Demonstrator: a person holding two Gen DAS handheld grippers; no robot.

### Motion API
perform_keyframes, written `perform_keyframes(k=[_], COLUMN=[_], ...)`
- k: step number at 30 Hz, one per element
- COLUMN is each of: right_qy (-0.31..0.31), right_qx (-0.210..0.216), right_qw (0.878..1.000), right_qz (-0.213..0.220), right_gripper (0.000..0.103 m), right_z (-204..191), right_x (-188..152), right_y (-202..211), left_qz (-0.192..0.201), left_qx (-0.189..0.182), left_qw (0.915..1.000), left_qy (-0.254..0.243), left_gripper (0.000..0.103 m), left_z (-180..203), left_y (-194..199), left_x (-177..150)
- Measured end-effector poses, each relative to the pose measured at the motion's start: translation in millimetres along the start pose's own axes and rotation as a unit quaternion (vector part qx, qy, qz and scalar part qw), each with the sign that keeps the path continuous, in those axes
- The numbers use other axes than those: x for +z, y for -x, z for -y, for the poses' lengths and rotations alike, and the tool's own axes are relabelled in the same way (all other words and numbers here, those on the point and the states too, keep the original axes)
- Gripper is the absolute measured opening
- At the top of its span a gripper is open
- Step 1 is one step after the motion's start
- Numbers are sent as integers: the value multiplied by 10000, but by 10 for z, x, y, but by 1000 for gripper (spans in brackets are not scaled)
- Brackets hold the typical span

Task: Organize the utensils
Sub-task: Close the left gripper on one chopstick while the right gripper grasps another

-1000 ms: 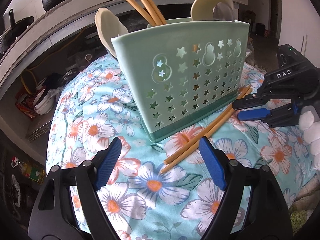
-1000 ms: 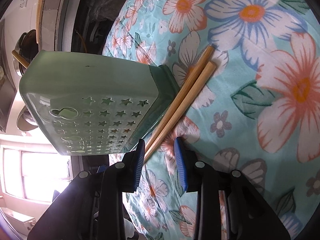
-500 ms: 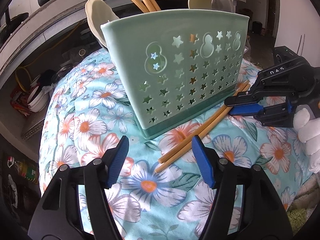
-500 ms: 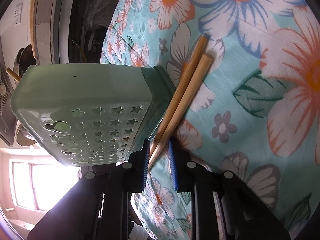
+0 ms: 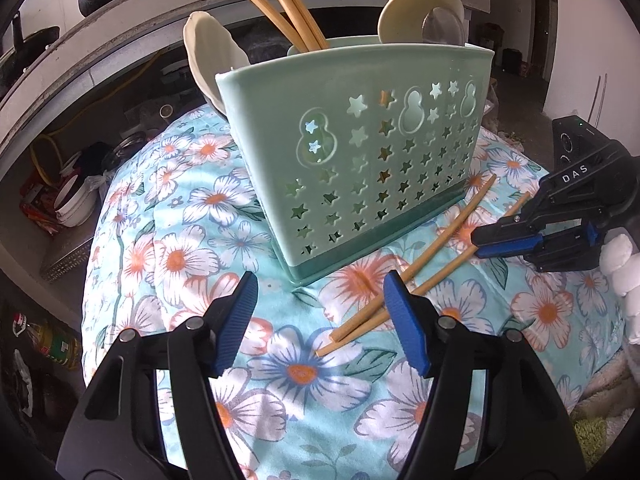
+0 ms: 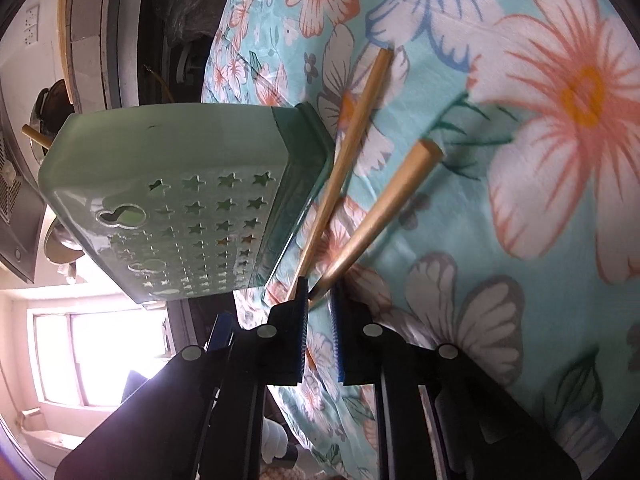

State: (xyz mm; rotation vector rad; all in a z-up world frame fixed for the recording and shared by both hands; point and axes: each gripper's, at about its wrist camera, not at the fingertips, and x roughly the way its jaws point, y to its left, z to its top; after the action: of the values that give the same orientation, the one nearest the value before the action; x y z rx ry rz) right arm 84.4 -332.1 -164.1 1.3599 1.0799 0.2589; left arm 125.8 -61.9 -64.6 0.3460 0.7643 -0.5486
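- Right claw (image 6: 320,300): jaws just closing, pinching one chopstick (image 6: 380,216); second chopstick (image 6: 344,152) lies against holder (image 6: 180,160) base.
- Left claw (image 5: 320,320): spread, holding nothing, above floral desk (image 5: 180,208).

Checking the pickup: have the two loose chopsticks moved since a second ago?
Yes. One chopstick has swung away from the holder; its partner stays beside it.

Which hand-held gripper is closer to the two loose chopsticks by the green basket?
Right. The right hand-held gripper has just closed on one chopstick; the left hand-held gripper hangs open near their other ends.
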Motion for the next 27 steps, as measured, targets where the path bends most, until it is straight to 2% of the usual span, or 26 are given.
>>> perform_keyframes(k=[3,6,11,15,17,20,22,27], right_qy=[30,99,138,154,169,214,254,384], right_qx=[-9,-60,-161,-292,-340,-405,-434,-644], right_qw=[9996,9993,9995,9995,9993,9989,9987,9970], right_qz=[-270,-358,-224,-24,46,112,122,191], right_gripper=[11,11,12,12,12,12,12,11], right_z=[54,104,178,198,207,158,126,56], right_x=[-97,-197,-284,-261,-260,-202,-179,-154], right_y=[90,213,391,431,443,386,351,350], left_qz=[14,-34,-302,-627,-633,-694,-754,-1051], left_qx=[-99,-261,-346,-361,-376,-487,-607,-1253], left_qw=[9998,9988,9958,9914,9904,9898,9896,9840], left_qy=[-172,-413,-792,-1093,-1169,-1144,-1068,-709], left_gripper=[62,59,45,40,32,19,16,10], left_z=[74,181,330,424,455,486,476,447], left_y=[6,-65,-280,-457,-452,-437,-411,-278], left_x=[44,71,105,96,93,81,60,-27])
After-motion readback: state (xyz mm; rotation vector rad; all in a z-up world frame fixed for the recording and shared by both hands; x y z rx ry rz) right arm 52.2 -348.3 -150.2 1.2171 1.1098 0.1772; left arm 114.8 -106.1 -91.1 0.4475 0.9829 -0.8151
